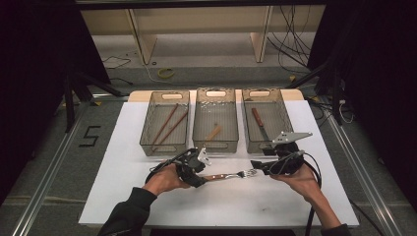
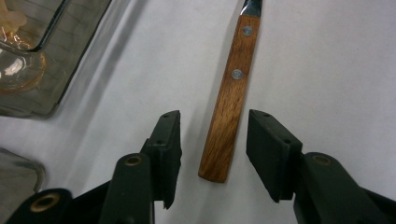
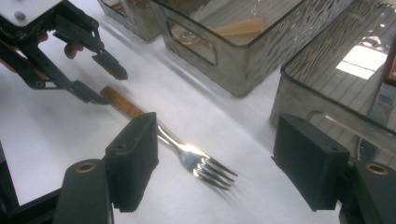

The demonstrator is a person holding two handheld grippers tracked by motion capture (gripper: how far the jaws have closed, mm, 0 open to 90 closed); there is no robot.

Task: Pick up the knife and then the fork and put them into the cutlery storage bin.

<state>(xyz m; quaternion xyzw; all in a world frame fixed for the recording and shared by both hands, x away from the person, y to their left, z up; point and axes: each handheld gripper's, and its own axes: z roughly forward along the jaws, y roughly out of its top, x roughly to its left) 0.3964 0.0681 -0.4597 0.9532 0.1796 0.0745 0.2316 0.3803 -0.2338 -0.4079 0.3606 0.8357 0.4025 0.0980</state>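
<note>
The fork (image 1: pixel 231 174) lies flat on the white table (image 1: pixel 123 167) before three baskets, its wooden handle between the left gripper (image 2: pixel 214 140)'s parted, not-yet-touching jaws for pickup, while the right gripper (image 3: pixel 215 163) hovers open over the tines.

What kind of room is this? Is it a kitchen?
Probably a recording lab, not a kitchen: black curtains, loose cables on the floor, and a white-covered table with three clear sorting bins.

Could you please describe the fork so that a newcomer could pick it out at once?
On the white table, in front of three clear bins, the fork lies flat between the two claws. It alone lies outside the bins, with a wooden handle and shiny metal prongs.
</note>
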